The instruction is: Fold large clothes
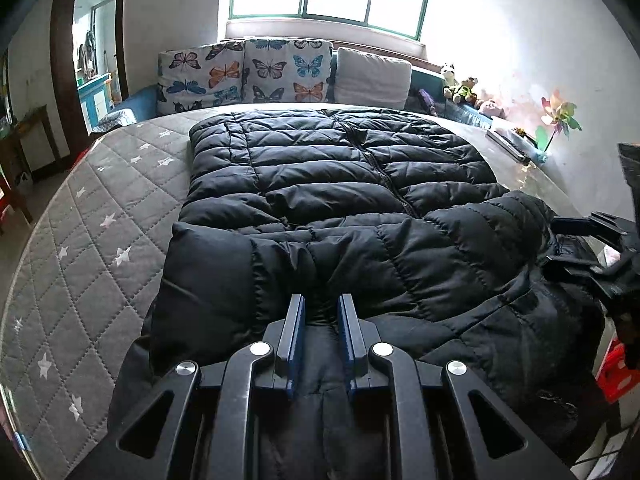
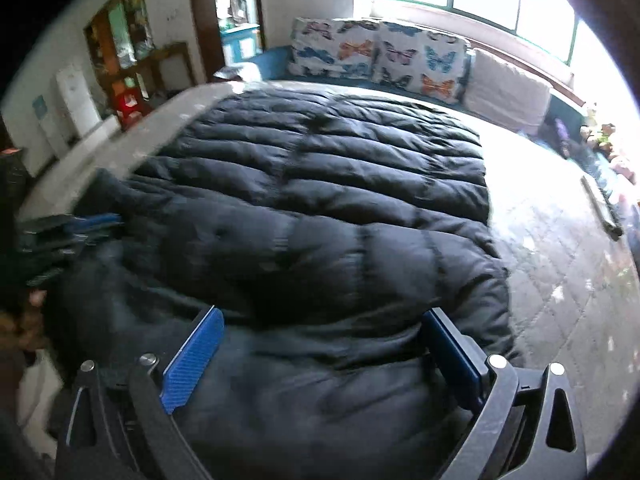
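Black quilted puffer jacket: left claw pinches its puffy fold, right claw gapes wide.

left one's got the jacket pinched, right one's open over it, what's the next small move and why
Probably lower the right gripper and close it on the black puffer jacket under its open jaws. The left gripper is already pinched on a ridge of the near end, while the right holds nothing. The jacket lies flat on the mattress, so both near corners likely need a grip before folding.

Black puffer jacket, quilted mattress, fingers apart
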Action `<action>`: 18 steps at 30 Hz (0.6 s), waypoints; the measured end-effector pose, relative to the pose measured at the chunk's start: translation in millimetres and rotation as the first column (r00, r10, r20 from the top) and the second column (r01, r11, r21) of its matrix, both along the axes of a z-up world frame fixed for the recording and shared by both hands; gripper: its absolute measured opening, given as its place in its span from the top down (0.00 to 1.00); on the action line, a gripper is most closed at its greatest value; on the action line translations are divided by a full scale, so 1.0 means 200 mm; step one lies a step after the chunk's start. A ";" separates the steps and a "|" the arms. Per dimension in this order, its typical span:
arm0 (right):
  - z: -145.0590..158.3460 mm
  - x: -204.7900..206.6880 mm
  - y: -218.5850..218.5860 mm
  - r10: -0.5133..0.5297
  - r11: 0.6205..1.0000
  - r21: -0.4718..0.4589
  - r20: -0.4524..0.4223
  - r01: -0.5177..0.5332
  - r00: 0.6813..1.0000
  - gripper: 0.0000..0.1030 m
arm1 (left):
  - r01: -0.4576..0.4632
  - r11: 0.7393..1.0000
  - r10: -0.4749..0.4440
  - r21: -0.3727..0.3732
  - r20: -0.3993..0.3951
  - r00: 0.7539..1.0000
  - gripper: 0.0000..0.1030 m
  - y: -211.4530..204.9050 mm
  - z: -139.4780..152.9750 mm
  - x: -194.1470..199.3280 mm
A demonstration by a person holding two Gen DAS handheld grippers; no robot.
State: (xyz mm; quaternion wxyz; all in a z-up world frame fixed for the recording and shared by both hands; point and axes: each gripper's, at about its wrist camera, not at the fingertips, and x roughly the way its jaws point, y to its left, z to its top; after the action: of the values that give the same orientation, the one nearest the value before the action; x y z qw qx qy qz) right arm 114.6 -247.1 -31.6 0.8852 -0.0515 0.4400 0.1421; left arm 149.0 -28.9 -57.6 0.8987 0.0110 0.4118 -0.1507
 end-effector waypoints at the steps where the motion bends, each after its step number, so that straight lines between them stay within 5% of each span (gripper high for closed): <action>1: 0.01 -0.02 0.03 0.017 1.000 -0.003 0.009 -0.017 1.000 0.00 | 0.000 1.000 0.000 0.001 0.000 1.000 0.80 0.00 0.00 0.00; 9: -0.18 -0.03 0.22 0.104 0.989 -0.109 -0.006 -0.104 0.995 0.00 | 0.005 1.000 -0.005 0.007 0.002 1.000 0.80 0.00 0.00 -0.01; 18: 0.02 0.03 0.18 0.085 0.996 -0.021 0.000 -0.085 0.996 0.00 | -0.001 1.000 0.001 -0.014 0.001 1.000 0.80 0.01 0.00 -0.01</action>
State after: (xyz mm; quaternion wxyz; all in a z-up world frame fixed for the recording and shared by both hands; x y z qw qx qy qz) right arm 121.6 -210.2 -27.2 0.8779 -0.0793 0.4386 0.1751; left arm 147.8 -26.2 -58.2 0.8989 0.0046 0.4105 -0.1532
